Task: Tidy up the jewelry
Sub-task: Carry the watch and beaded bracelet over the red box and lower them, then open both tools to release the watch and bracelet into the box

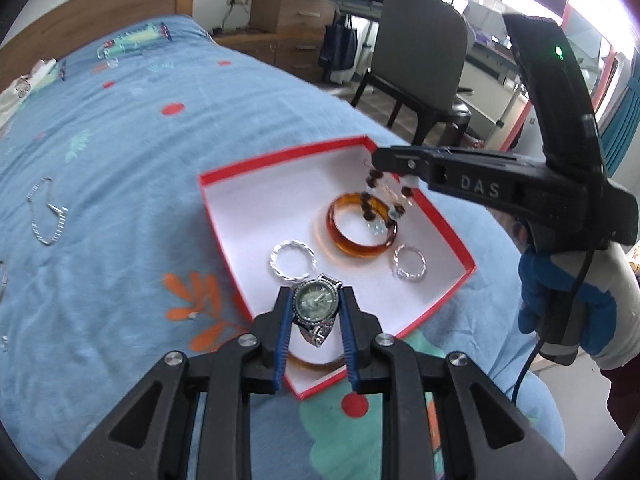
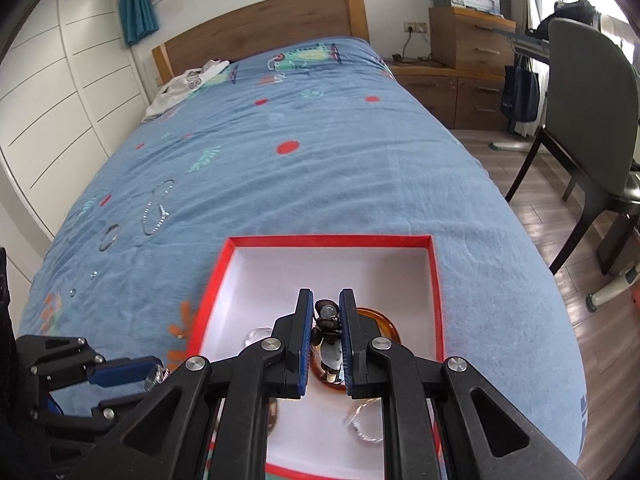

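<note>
While the left gripper (image 1: 316, 312) is clamped on a silver wristwatch with a round green dial (image 1: 316, 300) at the lower middle of the left wrist frame, the right gripper (image 2: 326, 344) is closed on a bracelet of dark brown and clear beads (image 2: 327, 320). Both hang over the red-edged white cardboard box (image 1: 256, 216) on the blue patterned bedspread (image 1: 120, 140), where an amber bangle (image 1: 360, 236) and two silver twisted rings (image 1: 293, 266) lie; a silver chain (image 1: 46, 216) lies at the left.
</note>
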### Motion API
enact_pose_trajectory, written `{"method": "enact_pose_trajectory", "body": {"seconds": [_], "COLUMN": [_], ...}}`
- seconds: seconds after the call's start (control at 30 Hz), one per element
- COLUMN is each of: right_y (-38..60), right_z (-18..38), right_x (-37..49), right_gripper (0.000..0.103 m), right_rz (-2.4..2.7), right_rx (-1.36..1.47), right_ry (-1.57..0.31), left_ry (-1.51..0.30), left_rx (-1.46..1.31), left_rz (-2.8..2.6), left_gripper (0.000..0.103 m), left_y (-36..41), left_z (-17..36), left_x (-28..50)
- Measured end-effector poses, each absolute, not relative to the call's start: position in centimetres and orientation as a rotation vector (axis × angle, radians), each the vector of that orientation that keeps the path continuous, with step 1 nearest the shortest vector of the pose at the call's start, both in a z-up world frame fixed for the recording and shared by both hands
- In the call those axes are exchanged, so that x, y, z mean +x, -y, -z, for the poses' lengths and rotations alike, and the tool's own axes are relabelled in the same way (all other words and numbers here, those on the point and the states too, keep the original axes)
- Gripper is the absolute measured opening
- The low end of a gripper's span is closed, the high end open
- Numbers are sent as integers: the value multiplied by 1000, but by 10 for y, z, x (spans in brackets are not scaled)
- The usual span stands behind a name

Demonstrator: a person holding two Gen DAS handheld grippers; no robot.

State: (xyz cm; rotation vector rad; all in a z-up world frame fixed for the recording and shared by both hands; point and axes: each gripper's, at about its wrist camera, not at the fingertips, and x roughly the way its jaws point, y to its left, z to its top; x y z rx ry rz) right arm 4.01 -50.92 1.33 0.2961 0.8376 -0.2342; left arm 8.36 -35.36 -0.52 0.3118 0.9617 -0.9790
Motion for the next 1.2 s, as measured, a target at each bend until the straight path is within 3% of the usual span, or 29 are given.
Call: {"method": "enact_pose_trajectory", "body": {"seconds": [0.53, 1.13, 1.2], "right_y": [529, 526, 526], "right_z": [42, 51, 49], "right_x": [48, 39, 37], "right_gripper": [13, 15, 19], "right_rz": [224, 245, 251], "right_rx": [362, 379, 384], "right_ry": [-938, -966, -964], "left_ry": [-1072, -1089, -1091], "left_rx": [369, 363, 353], "left_rz": [952, 933, 932], "left_gripper": [21, 23, 28], "left_y": [384, 388, 387], "left_z": [62, 64, 62], "left_x": [90, 89, 89]}}
